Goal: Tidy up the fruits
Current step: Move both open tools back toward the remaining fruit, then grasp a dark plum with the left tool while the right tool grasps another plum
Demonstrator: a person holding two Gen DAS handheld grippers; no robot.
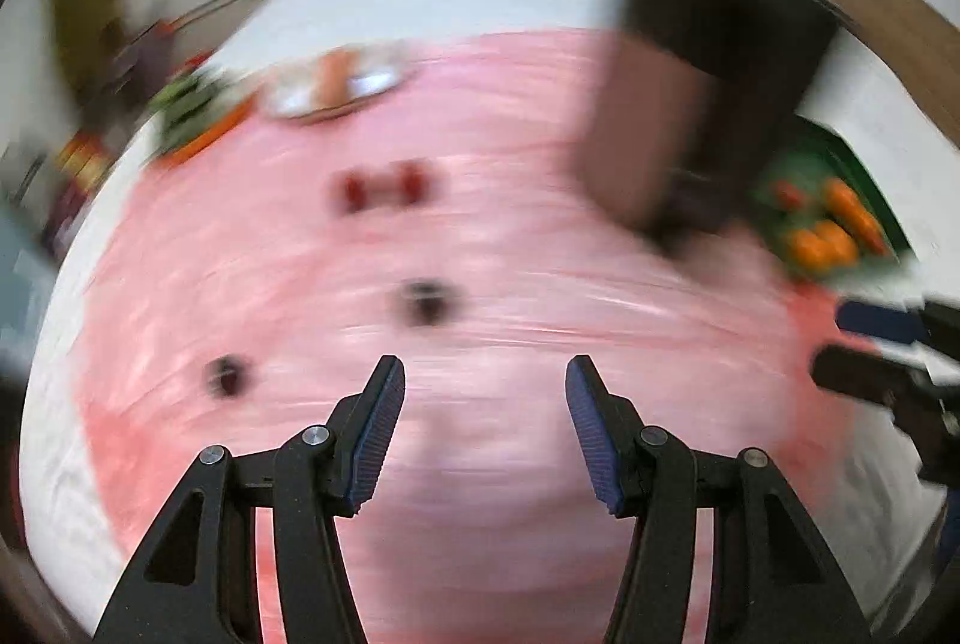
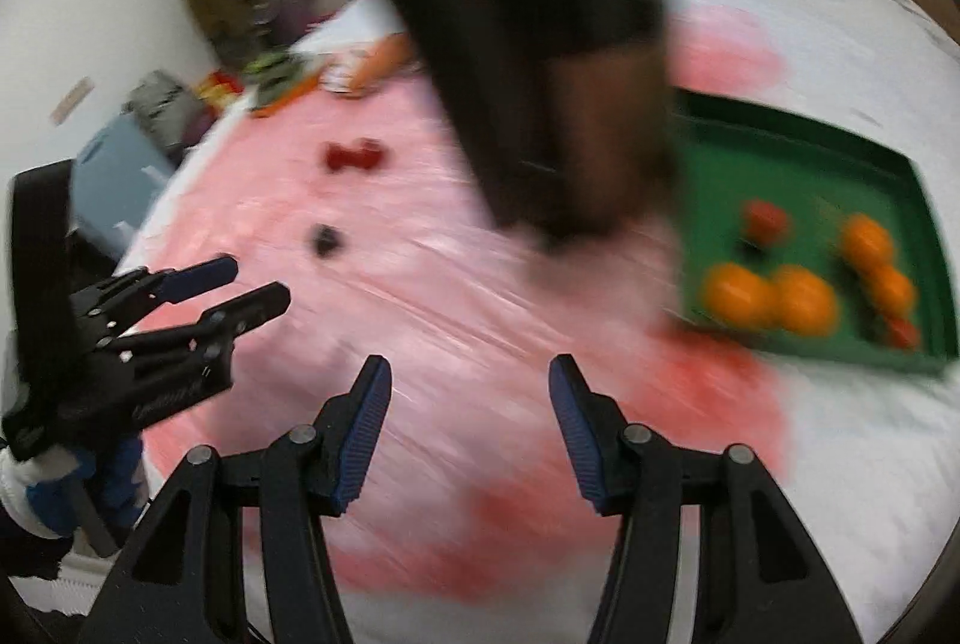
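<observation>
Both views are motion-blurred. My left gripper point(image 1: 485, 380) is open and empty above the pink cloth point(image 1: 480, 224). My right gripper point(image 2: 469, 380) is open and empty too. The left gripper also shows in the right wrist view point(image 2: 258, 284), and the right gripper at the right edge of the left wrist view point(image 1: 840, 344). A green tray point(image 2: 780, 140) at the right holds several oranges point(image 2: 768, 296) and small red fruits point(image 2: 765, 219). Red fruits point(image 1: 384, 188) and two dark fruits point(image 1: 423, 302) point(image 1: 227, 374) lie loose on the cloth.
A tall dark container point(image 2: 552, 74) stands on the cloth beside the tray. A white plate with an orange item point(image 1: 336, 80) and an orange dish of green things point(image 1: 192, 116) sit at the far left. Clutter lies beyond the bed's left edge.
</observation>
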